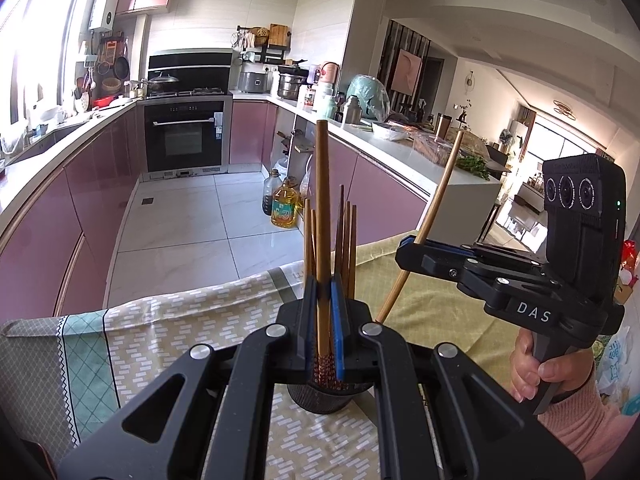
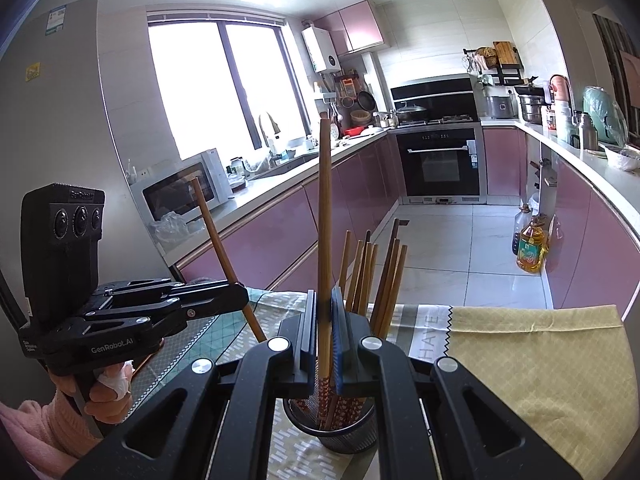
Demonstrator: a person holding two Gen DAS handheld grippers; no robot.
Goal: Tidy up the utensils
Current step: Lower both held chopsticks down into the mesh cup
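Both grippers are pinching a chopstick apiece, jaws pressed tight on the wood. The left gripper [image 1: 324, 312] holds its left chopstick [image 1: 322, 216] nearly bolt upright, the patterned lower end already down at the mouth of the holder [image 1: 320, 398], a dark mesh cup sitting right beneath the jaws. From the other side, the right gripper [image 2: 325, 336] has its right chopstick [image 2: 325, 216] standing upright too, the decorated tip dipping inside the holder's rim.

Several chopsticks already in the cup [image 2: 372, 276] fan out just behind, leaning toward the far side. The cup stands on the patterned tablecloth [image 1: 160, 320], with a yellow cloth [image 2: 540, 360] beside it.

Here's what matters, I'd say: both sticks run vertical, in line with the cup's opening, and the cup lies directly below each pair of jaws. Neither hand looks nearer; they crowd the same opening from opposite sides. The drop looks ready, though the two grippers sit close and could knock each other on release.
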